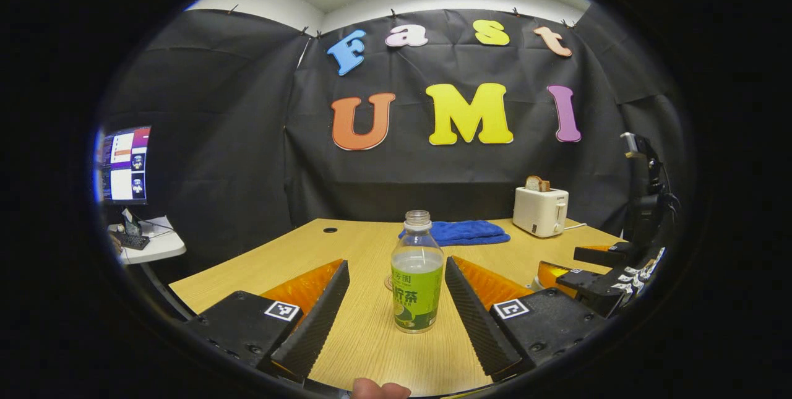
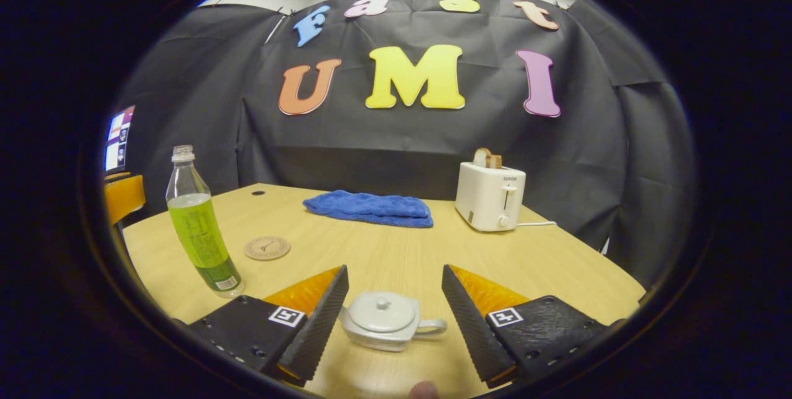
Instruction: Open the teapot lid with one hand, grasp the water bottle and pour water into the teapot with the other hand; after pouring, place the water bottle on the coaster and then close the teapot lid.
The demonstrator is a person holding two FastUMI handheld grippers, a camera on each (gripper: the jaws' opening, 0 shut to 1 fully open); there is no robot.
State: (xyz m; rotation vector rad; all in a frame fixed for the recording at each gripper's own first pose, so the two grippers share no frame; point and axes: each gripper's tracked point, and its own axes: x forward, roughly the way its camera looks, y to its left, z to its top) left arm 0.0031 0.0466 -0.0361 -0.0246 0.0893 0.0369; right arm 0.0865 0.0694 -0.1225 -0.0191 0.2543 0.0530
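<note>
Wooden desk (image 2: pixel 383 250) in black-curtained booth | left tongs (image 1: pixel 396 312) wide, flanking upright water bottle (image 1: pixel 417 275), not touching | right tongs (image 2: pixel 393 315) wide around lidded teapot (image 2: pixel 387 320) | coaster (image 2: pixel 267 248) beside bottle

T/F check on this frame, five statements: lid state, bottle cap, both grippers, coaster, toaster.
1. The teapot has its lid on. True.
2. The water bottle is capped. False: its neck is open, no cap on it.
3. The left gripper is shut on the bottle. False: its fingers stand open on either side, not touching it.
4. The water bottle stands on the coaster. False: in the right gripper view the coaster lies bare on the table, beside the bottle.
5. The right gripper is open with the teapot between its fingers. True.
6. The toaster has bread in it. True.
</note>
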